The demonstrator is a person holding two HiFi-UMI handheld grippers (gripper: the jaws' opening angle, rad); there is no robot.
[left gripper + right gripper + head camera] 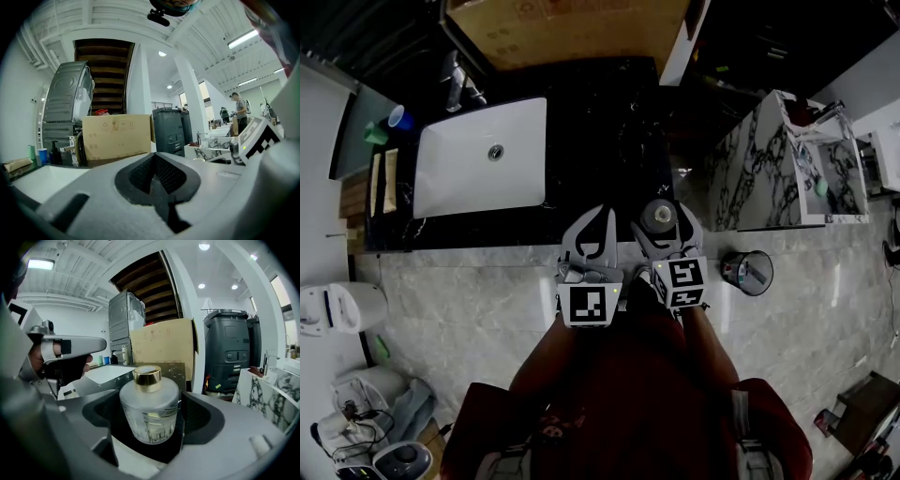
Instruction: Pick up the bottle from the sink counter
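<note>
A round frosted glass bottle (661,216) with a gold cap stands at the front edge of the black sink counter (600,122). In the right gripper view the bottle (150,404) fills the hollow between the jaws. My right gripper (664,208) is open around it, one jaw on each side, with a thin dark gap on the left and the right jaw very close. Just to the bottle's left my left gripper (594,227) hangs level over the counter edge. It is shut, with nothing between its jaws (154,157).
A white sink basin (478,155) with a faucet (455,89) lies at the counter's left. A cardboard box (567,28) stands at the back. A marble-patterned island (769,169) is to the right, and a small round bin (748,272) sits on the floor.
</note>
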